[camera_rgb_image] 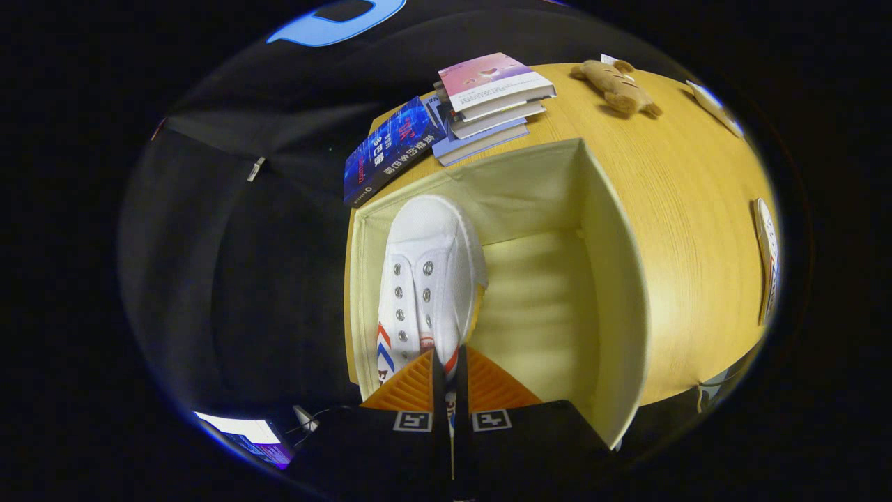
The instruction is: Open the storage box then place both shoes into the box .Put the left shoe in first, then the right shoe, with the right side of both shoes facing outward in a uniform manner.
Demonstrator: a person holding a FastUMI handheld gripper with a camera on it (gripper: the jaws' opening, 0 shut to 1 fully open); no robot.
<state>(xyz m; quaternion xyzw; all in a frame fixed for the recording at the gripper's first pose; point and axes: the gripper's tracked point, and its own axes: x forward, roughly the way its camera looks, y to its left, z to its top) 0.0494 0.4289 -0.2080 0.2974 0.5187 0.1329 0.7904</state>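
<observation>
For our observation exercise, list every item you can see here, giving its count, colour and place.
open cream fabric storage box: one, cream, on the table.
white canvas lace-up shoe: one, white, inside the box along its wall, held at the heel.
second shoe: one, white, on the table beyond the box.
light wooden table: one, tan.
stacked books: several, mixed colours, behind the box.
tan plush toy: one, far side of the table.
hand-held gripper: one, fingers closed on the shoe's heel.

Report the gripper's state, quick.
Gripper: shut on the white shoe, gripping its heel end inside the open storage box.
</observation>
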